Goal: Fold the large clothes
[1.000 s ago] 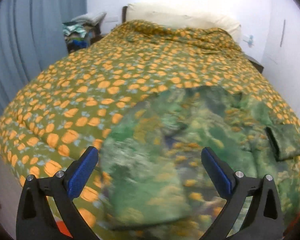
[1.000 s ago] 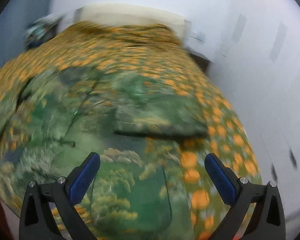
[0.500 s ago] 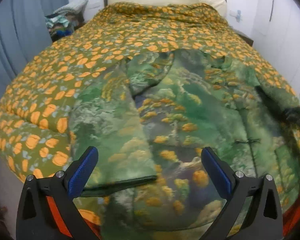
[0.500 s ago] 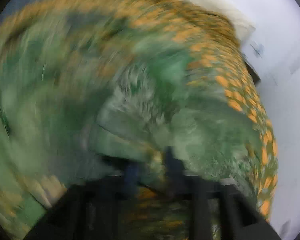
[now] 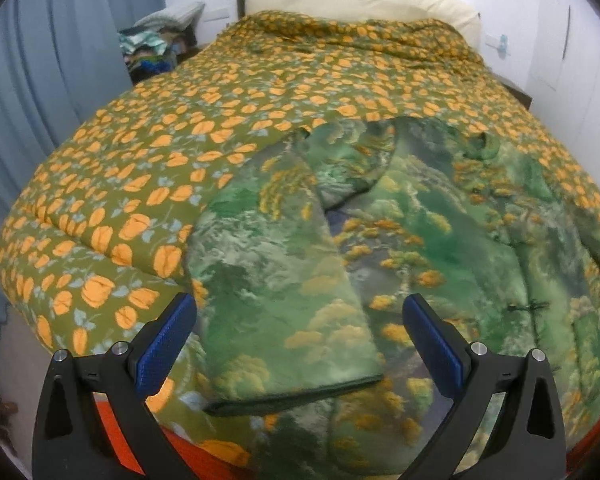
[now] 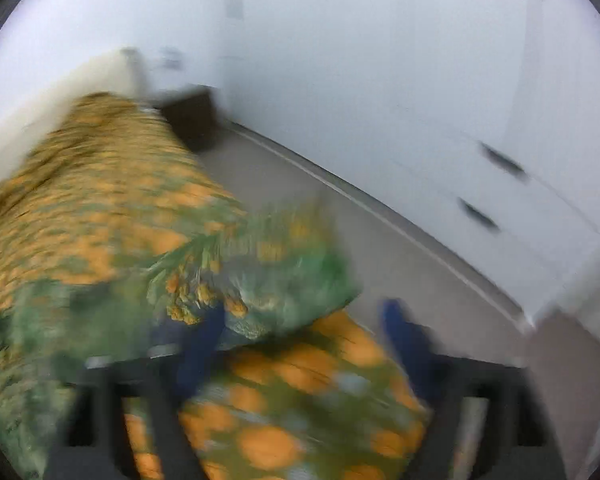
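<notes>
I find the green landscape-print jacket (image 5: 420, 240) spread on the floral quilt (image 5: 180, 140) of the bed, one sleeve (image 5: 276, 288) folded inward. Left hand-held gripper (image 5: 300, 336) hovers open at the hem, 6 o'clock. Right hand-held gripper (image 6: 300, 336), blurred, has just been opening; fabric bunches against its left finger. Risk: snagged cloth drags the fold apart.

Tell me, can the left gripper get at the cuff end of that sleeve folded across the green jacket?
Probably yes. The left gripper is open above the folded sleeve, whose dark-edged cuff lies on top of the jacket, uncovered, between the fingers.
</notes>
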Available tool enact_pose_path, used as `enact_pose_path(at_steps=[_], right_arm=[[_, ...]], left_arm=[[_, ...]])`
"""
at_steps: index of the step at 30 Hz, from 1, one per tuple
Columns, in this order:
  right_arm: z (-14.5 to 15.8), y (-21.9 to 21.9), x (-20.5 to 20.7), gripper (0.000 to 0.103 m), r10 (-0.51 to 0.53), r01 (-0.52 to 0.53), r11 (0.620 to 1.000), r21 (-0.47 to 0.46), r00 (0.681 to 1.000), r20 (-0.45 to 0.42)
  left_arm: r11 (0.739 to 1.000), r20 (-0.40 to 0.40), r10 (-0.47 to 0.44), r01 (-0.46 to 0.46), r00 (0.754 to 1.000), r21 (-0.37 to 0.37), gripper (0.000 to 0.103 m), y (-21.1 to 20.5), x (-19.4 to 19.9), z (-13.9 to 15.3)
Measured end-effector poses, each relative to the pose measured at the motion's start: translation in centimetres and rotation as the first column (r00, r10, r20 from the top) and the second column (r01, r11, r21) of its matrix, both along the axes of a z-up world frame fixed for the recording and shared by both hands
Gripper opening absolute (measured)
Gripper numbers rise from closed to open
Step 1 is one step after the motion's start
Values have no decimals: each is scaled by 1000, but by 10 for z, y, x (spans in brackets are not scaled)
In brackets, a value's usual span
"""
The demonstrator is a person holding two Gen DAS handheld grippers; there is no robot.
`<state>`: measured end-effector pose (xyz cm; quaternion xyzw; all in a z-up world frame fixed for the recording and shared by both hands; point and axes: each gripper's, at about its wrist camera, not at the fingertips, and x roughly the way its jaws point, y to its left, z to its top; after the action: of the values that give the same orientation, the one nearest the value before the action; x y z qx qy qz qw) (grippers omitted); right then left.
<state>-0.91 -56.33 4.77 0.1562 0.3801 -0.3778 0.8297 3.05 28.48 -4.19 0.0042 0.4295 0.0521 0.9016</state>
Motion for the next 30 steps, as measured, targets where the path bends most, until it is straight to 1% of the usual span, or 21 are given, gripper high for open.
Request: enact_pose_path(at_steps=[1,2,4,6,8,10,13,15,16,18,19,20,21,22,23,24,25,27,28,29,30], right_arm=[[-7,-7,-14,85,-41,41,999,14,999,-12],[-10,-6,-25,85,-56,57,998,29,998,-16],[-10,8,-44,85,-52,51,997,57,999,15],[-7,33,-54,85,-14,12,999,53,999,47],[-6,68,-59,85,67,-71,997,40,994,87],[-4,117,-62,85,173,-177,984,21,977,123],[-13,191,-59,86,328,-329,944,-20,934,138],[-27,243,-55,86,432,-430,902,-49,893,126],[-32,259,-51,86,465,-463,885,-50,876,125],[-42,293,-45,86,543,-545,838,-27,829,133],[-44,305,-46,86,572,-574,818,-18,810,128],[-48,320,-43,86,604,-607,795,-16,788,118],[-49,326,-42,86,618,-620,784,-18,778,112],[-51,337,-40,86,642,-644,765,-24,760,101],[-52,343,-40,86,653,-654,756,-27,751,97],[-51,347,-42,86,664,-665,746,-32,741,95],[-51,353,-43,86,679,-678,734,-42,729,91],[-50,362,-48,86,695,-693,719,-61,714,82],[-50,365,-50,86,703,-698,712,-76,707,80],[-49,366,-50,86,707,-701,707,-87,703,81],[-46,366,-51,86,708,-701,706,-100,701,86]], left_arm=[[1000,-4,-4,4,1000,15,103,0,1,-1],[999,-11,-21,21,1000,41,103,0,4,-3],[995,-27,-65,67,998,79,103,-4,6,-7],[984,-53,-138,143,989,109,103,-11,7,-14],[968,-66,-217,224,974,117,103,-20,4,-19],[943,-74,-300,307,951,130,103,-31,-1,-26],[901,-94,-388,399,917,171,103,-45,-6,-38],[879,-117,-420,435,900,193,103,-51,-3,-48],[875,-128,-421,439,898,204,103,-52,0,-54],[881,-163,-390,418,906,222,103,-48,10,-68],[886,-184,-368,404,911,228,103,-44,15,-76],[895,-211,-341,385,916,225,103,-39,21,-84],[905,-212,-331,373,919,204,102,-35,23,-86],[921,-200,-324,357,924,158,91,-28,23,-84],[938,-178,-317,336,932,88,56,-19,23,-78],[947,-166,-307,318,937,46,33,-11,24,-71],[958,-152,-280,287,948,24,14,-2,25,-62],[970,-80,-233,227,969,-85,11,26,28,-34],[975,-48,-187,180,981,-132,10,46,32,-17],[977,-12,-131,128,991,-169,10,70,36,0],[978,12,-85,86,996,-191,10,87,39,11]])
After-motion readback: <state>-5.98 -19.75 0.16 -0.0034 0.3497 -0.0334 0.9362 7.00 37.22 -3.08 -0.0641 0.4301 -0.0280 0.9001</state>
